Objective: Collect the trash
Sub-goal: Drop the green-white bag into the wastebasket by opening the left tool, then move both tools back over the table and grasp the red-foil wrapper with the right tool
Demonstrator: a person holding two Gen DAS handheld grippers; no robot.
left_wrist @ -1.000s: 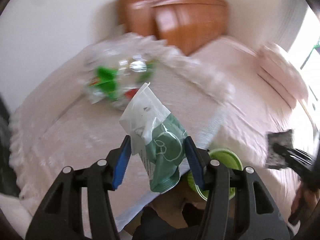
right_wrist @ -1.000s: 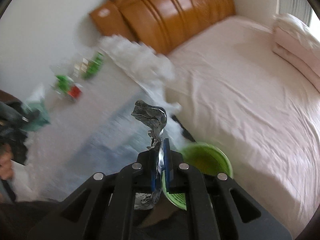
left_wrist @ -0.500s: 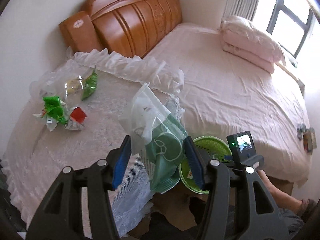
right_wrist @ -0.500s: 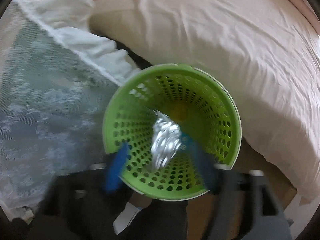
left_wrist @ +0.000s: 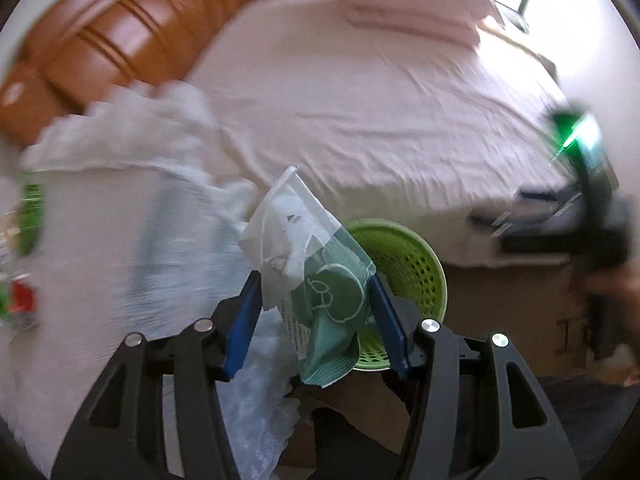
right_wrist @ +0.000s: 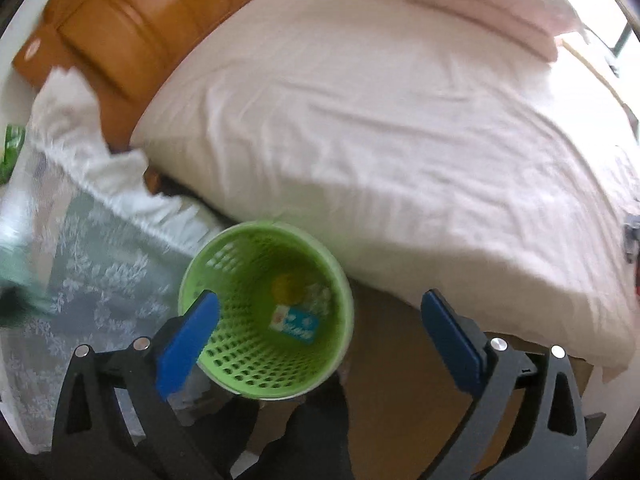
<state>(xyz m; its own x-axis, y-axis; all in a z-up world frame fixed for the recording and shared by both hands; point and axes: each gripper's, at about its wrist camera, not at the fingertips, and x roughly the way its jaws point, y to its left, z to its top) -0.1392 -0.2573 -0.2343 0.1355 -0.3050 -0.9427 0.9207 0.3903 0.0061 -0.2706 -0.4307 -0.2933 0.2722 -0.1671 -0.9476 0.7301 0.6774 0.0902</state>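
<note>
Wrapper (left_wrist: pixel 316 280) in left gripper (left_wrist: pixel 314 312), maybe over basket (left_wrist: pixel 424 264) rim.

A crumpled green and white wrapper (left_wrist: pixel 316 280) stands upright, pinched between two blue pads just in front of the green basket (right_wrist: pixel 224 248). The basket is round, perforated plastic, upright on the floor beside the bed. At its bottom lie a blue and white packet (right_wrist: pixel 295 323) and a yellow piece (right_wrist: pixel 286 287).

one green basket (right_wrist: pixel 224 364), one green-white wrapper (left_wrist: pixel 320 280), two tongs (left_wrist: pixel 316 316) (right_wrist: pixel 320 328)
</note>
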